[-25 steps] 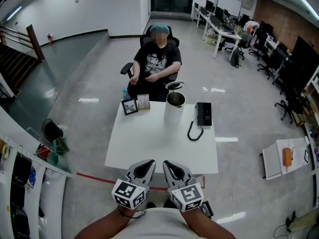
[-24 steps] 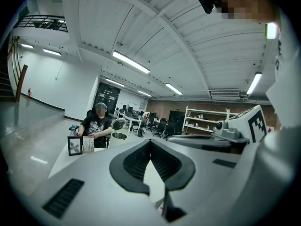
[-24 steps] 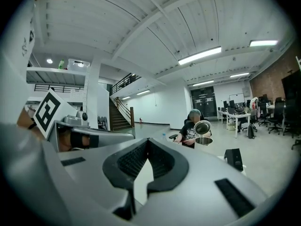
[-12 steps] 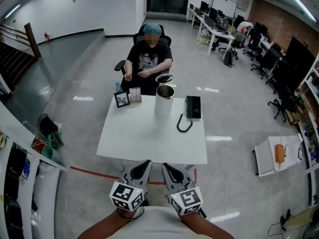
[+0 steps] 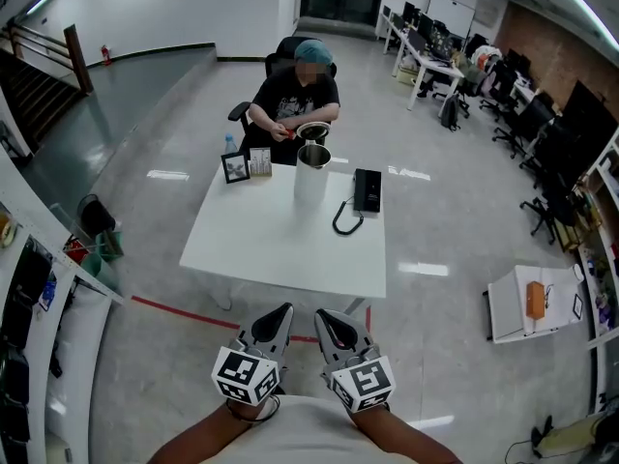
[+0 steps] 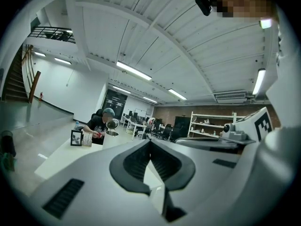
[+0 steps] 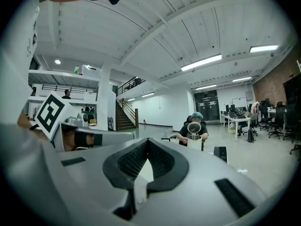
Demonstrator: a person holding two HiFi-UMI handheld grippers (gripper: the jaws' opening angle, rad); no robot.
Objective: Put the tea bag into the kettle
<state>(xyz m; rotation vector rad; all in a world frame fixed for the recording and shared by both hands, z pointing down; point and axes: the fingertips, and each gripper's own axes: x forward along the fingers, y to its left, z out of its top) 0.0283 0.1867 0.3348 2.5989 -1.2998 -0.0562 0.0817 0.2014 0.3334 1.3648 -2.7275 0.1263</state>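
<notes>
Kettle [image 5: 311,177] stands upright at the far edge of the white table [image 5: 280,245], long axis vertical, lid flipped up, mouth facing the ceiling. The seated person [image 5: 298,102] right behind it holds something small and red, too tiny to call. Left gripper [image 5: 282,311] and right gripper [image 5: 325,315] are both pinched fully closed on nothing, well short of the table.

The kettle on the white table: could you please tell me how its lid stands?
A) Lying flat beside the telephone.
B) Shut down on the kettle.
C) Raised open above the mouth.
C: the kettle shows its dark open mouth, and the round lid stands tipped up behind the rim, as the right gripper view also shows.
</notes>
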